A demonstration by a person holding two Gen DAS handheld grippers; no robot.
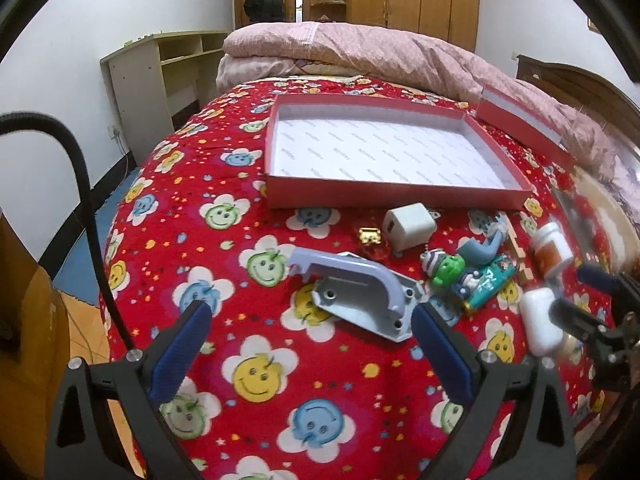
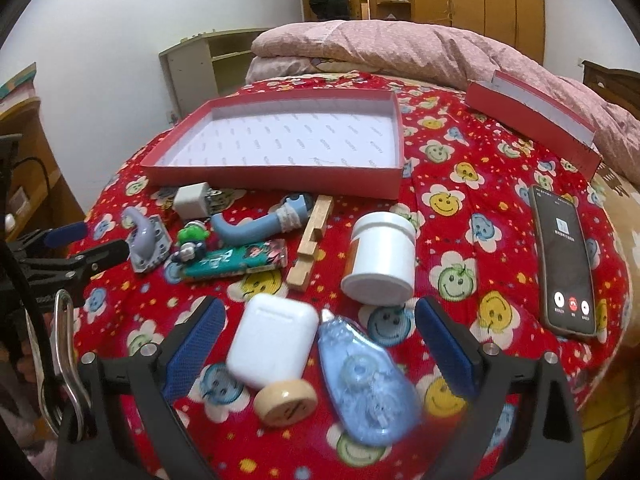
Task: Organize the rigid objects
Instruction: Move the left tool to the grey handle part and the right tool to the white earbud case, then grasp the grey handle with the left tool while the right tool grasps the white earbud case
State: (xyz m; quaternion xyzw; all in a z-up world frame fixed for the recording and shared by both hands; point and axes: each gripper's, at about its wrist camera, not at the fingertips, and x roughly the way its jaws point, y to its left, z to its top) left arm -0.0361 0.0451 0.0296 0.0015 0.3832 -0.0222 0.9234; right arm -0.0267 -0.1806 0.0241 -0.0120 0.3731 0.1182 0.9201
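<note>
An empty red box [image 1: 276, 196] [image 2: 276, 178] lies on the bed, with small objects in front of it. My left gripper [image 1: 310, 316] is open, its jaws either side of a grey metal bracket with a lilac handle [image 1: 360, 296] [image 2: 146, 240]. My right gripper [image 2: 318, 320] is open around a white earbud case [image 2: 272, 340] and a blue correction-tape dispenser [image 2: 368, 384], with a round wooden piece [image 2: 285, 400] between them. A white jar [image 2: 382, 258], wooden clip [image 2: 312, 236], green pack [image 2: 236, 262], figurine keychain [image 1: 448, 270] and white charger [image 1: 408, 226] lie nearby.
A phone [image 2: 566, 258] with its screen lit lies at the right in the right wrist view. The red box lid [image 2: 532, 118] leans by a pink quilt [image 2: 400, 46]. A shelf [image 1: 160, 72] stands left of the bed. The bed drops away at the left and front.
</note>
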